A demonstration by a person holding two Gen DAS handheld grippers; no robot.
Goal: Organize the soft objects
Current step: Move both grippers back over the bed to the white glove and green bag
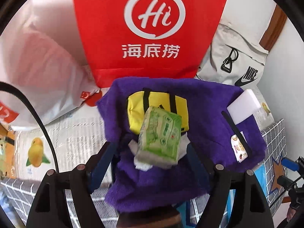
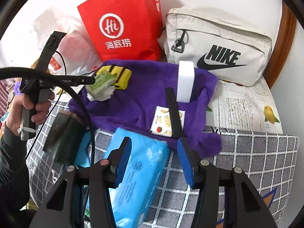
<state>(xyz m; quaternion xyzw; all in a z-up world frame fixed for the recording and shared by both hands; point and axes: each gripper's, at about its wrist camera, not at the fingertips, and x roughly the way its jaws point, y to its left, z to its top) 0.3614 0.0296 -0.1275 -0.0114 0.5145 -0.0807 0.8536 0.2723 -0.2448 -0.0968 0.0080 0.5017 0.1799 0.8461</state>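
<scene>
A green tissue pack (image 1: 159, 134) sits between the fingers of my left gripper (image 1: 152, 148), over a purple towel (image 1: 209, 125); the jaws stand wide and do not visibly press it. A yellow pouch (image 1: 136, 106) lies just behind it. In the right wrist view the left gripper (image 2: 95, 81) is at the green pack (image 2: 100, 85) beside the yellow pouch (image 2: 121, 76). My right gripper (image 2: 153, 159) is open over a blue tissue pack (image 2: 140, 180), near the purple towel (image 2: 133, 102). A white sponge (image 2: 185, 81), a black strap (image 2: 173, 112) and a fruit-print sachet (image 2: 161, 121) lie on the towel.
A red Hi bag (image 2: 121, 22) and a white Nike bag (image 2: 218, 47) stand at the back. A white plastic bag (image 1: 38, 57) is left. A dark jar (image 2: 62, 133) lies near my left hand. The checked grey cover (image 2: 247, 161) spreads right.
</scene>
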